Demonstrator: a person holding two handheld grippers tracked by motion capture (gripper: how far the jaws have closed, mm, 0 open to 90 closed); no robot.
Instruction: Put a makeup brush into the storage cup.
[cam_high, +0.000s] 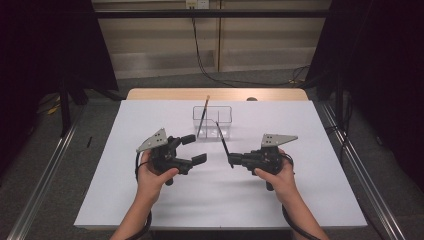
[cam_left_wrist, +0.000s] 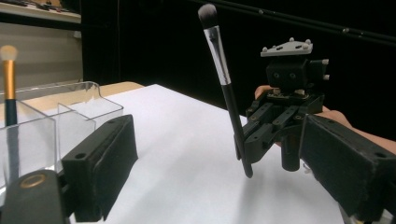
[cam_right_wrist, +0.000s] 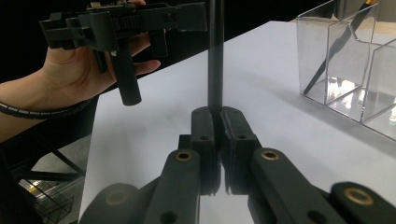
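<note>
Two makeup brushes are in play on the white table (cam_high: 150, 200). The right gripper (cam_high: 233, 160) has its jaws pressed together on the lower handle of a black brush (cam_left_wrist: 226, 88), which stands nearly upright with its dark bristle head at the top; in the right gripper view the handle (cam_right_wrist: 215, 56) rises straight out from between the closed pads. In the high view this brush leans up and away from the gripper toward the clear acrylic organizer (cam_high: 212, 121), its tip close to the organizer's front wall, though whether it touches is hard to tell at that size. The second brush, with a gold ferrule and pale bristles (cam_left_wrist: 8, 79), stands slanted inside a compartment of the organizer, near the far middle of the table.

The left gripper (cam_high: 194, 149) is held off the table to the left of the organizer, its jaws well apart with nothing between them. In the left gripper view its two black pads frame the scene, the organizer behind the left pad and the right gripper with its brush beyond the right one
</note>
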